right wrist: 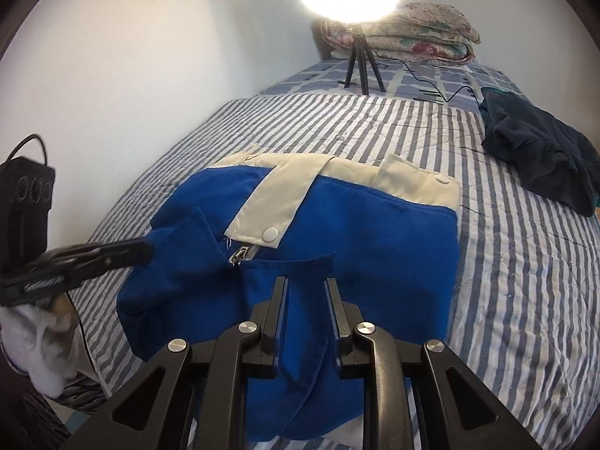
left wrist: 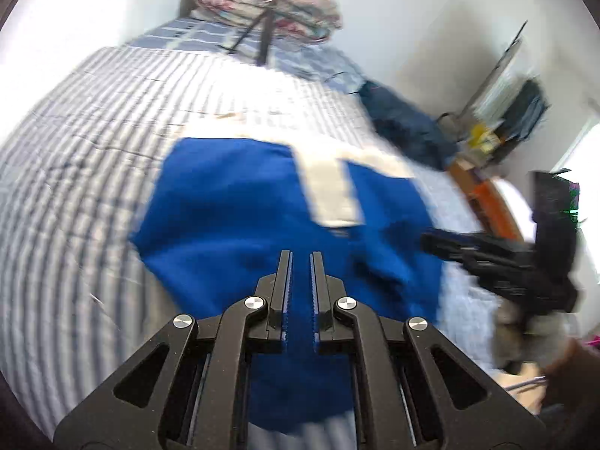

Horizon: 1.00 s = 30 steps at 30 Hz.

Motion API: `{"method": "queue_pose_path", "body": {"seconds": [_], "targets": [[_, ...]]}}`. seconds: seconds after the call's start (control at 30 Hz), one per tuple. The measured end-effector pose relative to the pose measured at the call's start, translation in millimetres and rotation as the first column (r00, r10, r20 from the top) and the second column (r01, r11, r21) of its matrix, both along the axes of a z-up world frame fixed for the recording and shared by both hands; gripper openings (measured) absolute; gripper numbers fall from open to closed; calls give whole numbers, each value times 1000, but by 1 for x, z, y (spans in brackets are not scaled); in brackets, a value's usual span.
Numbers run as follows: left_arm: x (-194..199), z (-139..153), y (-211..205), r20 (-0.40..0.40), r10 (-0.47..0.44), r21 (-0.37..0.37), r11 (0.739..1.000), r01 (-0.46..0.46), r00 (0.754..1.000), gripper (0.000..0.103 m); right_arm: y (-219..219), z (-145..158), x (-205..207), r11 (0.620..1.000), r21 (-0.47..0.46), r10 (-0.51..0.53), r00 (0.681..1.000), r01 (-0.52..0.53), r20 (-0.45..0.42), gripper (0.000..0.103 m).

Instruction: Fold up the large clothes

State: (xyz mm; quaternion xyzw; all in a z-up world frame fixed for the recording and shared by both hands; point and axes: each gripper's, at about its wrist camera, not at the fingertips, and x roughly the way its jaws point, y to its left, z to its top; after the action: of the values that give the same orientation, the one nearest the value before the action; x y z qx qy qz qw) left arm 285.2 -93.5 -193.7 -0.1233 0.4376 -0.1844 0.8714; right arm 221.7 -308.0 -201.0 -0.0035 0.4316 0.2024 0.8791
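A blue fleece jacket (right wrist: 375,240) with a cream collar band and a cream zip flap (right wrist: 277,198) lies on the striped bedspread (right wrist: 525,300); it also shows in the left wrist view (left wrist: 240,217). My left gripper (left wrist: 300,255) hovers over the jacket's near part, jaws slightly apart, nothing clearly between them. In the right wrist view the left gripper (right wrist: 146,249) touches the jacket's left fold. My right gripper (right wrist: 306,281) is open, with blue fabric lying between its jaws. In the left wrist view the right gripper (left wrist: 431,242) is at the jacket's right edge.
A dark navy garment (right wrist: 540,153) lies on the bed's right side. A ring light on a tripod (right wrist: 360,63) and folded floral quilts (right wrist: 412,33) stand at the bed's far end. A white wall runs along the left. Cluttered shelves (left wrist: 502,127) stand beside the bed.
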Motion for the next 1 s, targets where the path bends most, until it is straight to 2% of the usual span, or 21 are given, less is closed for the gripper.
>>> {"method": "queue_pose_path", "body": {"seconds": [0.07, 0.13, 0.2, 0.27, 0.37, 0.4, 0.43, 0.47, 0.5, 0.53, 0.6, 0.67, 0.7, 0.73, 0.77, 0.8, 0.9, 1.0], "targets": [[13, -18, 2, -37, 27, 28, 999, -26, 999, 4, 5, -6, 10, 1000, -10, 4, 1000, -4, -6, 18], [18, -38, 5, -90, 32, -4, 999, -32, 995, 5, 8, -16, 19, 999, -35, -8, 1000, 7, -22, 18], [18, -46, 7, -81, 26, -18, 999, -27, 996, 5, 9, -32, 29, 996, -90, -34, 997, 28, -72, 18], [17, -45, 9, -97, 3, -12, 1000, -4, 995, 5, 10, -49, 33, 993, -113, -41, 992, 27, -121, 18], [23, -30, 14, -144, -56, -23, 998, 54, 988, 6, 7, -43, 32, 996, -92, -22, 987, 8, -156, 19], [27, -24, 19, -145, -63, -25, 998, 60, 987, 14, 2, -36, 32, 998, -58, -16, 986, 6, -166, 20], [29, -16, 26, -142, -68, -36, 997, 63, 988, 31, -6, -29, 29, 1000, -10, -17, 987, 15, -158, 23], [29, -8, 34, -139, -67, -51, 997, 61, 988, 41, -17, -20, 27, 998, 52, -18, 989, 26, -145, 36], [31, -1, 42, -138, -58, -68, 996, 49, 989, 58, -26, -16, 26, 996, 84, -24, 990, 35, -137, 51], [36, 2, 51, -143, -46, -94, 995, 33, 989, 66, -37, -9, 25, 992, 118, -40, 992, 54, -120, 55], [45, 2, 64, -179, -48, -151, 988, 21, 983, 68, -55, -2, 26, 983, 147, -96, 991, 108, -90, 56], [55, -5, 74, -222, -49, -206, 979, 2, 974, 68, -73, -1, 31, 972, 169, -147, 985, 161, -94, 56], [59, -9, 79, -242, -49, -237, 971, -10, 969, 68, -79, -3, 33, 968, 175, -166, 981, 181, -101, 60], [64, -14, 84, -260, -44, -270, 962, -28, 965, 68, -84, -6, 36, 964, 175, -183, 977, 200, -109, 67], [66, -19, 89, -279, -35, -302, 952, -53, 960, 68, -88, -10, 38, 962, 174, -193, 974, 211, -115, 84], [69, -24, 92, -295, -31, -325, 943, -69, 955, 68, -91, -14, 40, 960, 181, -196, 973, 215, -120, 93], [76, -34, 103, -321, -27, -378, 920, -101, 947, 68, -100, -27, 43, 951, 216, -190, 968, 223, -163, 94], [81, -35, 113, -325, -18, -395, 911, -118, 946, 68, -107, -42, 46, 935, 265, -184, 961, 237, -208, 94]]}}
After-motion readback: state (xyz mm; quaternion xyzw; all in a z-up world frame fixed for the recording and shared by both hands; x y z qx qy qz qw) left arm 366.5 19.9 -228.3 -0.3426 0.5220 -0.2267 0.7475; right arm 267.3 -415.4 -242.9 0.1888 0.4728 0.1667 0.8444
